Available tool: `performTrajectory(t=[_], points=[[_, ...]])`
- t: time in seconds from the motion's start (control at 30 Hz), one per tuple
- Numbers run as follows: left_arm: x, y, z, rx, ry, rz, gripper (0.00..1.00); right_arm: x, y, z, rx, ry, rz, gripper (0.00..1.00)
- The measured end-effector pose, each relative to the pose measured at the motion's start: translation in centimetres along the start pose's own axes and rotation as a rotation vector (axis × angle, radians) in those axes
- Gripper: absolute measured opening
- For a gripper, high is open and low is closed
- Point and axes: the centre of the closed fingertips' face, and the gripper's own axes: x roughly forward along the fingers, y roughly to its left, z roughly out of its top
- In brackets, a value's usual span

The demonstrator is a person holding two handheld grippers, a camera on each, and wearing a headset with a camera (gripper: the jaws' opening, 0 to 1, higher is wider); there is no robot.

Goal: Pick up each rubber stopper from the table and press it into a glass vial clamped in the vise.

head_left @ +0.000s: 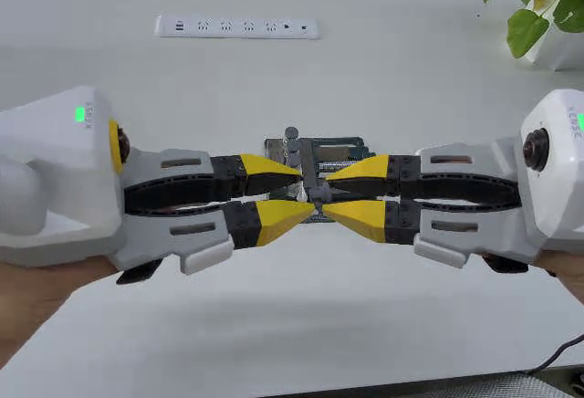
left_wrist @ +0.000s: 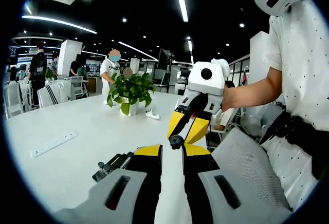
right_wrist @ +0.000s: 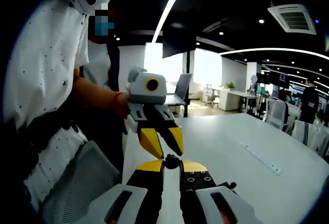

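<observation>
Fingers (head_left: 274,168) of both grippers meet at a stopper (left_wrist: 176,142).
Left gripper (head_left: 307,189) and right gripper (head_left: 325,193) tips slightly parted, close by vise (head_left: 338,150); can't tell which grips.

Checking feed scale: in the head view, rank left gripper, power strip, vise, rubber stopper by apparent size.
1. left gripper (nearness inflates it)
2. power strip, vise: alike, vise half hidden
3. rubber stopper
</observation>
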Motion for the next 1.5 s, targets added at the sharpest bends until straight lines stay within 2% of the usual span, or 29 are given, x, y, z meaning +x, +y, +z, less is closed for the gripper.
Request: performTrajectory(t=[0.7, 1.1, 1.5], points=[[0.10, -0.52, 0.58, -0.030, -0.018, -0.033, 0.05, -0.09, -0.01, 0.54, -0.004, -0.024, -0.009, 0.06], [0.07, -0.56, 0.65, -0.086, -0.027, -0.045, 0.04, -0.09, 0.18, 0.50, -0.021, -0.017, -0.007, 0.06], [-0.08, -0.89, 0.60, -0.081, -0.037, -0.065, 0.03, -0.04, 0.52, 0.60, -0.015, -0.004, 0.001, 0.07]])
